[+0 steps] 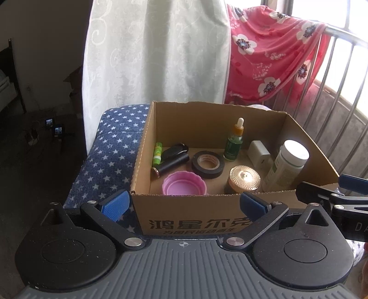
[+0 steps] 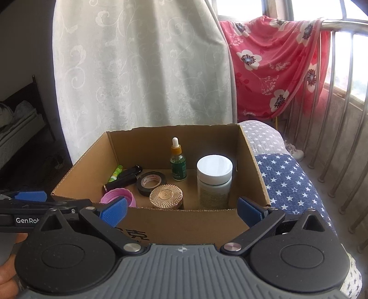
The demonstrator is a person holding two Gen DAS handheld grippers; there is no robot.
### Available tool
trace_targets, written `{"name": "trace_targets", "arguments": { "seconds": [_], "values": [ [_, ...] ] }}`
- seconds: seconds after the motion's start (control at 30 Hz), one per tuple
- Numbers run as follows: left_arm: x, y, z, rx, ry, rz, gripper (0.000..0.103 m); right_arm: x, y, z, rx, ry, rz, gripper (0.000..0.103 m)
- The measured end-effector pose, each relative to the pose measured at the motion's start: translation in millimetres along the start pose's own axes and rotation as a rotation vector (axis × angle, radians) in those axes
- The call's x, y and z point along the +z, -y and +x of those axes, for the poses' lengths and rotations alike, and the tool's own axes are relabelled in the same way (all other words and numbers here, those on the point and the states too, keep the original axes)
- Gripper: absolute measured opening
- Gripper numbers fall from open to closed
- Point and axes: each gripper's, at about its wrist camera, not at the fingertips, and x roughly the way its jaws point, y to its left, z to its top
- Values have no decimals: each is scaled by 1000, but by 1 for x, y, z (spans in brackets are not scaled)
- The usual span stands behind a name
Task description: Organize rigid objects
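Left tool (image 1: 184,205) spread wide, empty; right tool (image 2: 182,208) likewise.

The cardboard box (image 1: 193,220) carries large black Chinese print on its near outer wall, reading 鸿星尔克, with a smaller line beneath it too blurred to read. Left of the box in the right wrist view, the left gripper (image 2: 30,197) shows white lettering, "GenRob", cut off at the edge.

Window (image 2: 345,13) daylight glares right; left corner dim, edges warped.
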Motion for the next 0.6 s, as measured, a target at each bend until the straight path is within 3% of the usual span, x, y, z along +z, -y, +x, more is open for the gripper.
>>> {"name": "trace_targets", "arguments": {
  "seconds": [0.6],
  "values": [
    [6,6,5,20,-24,45,103,5,6,11,-15,-40,12,103]
  ]
}}
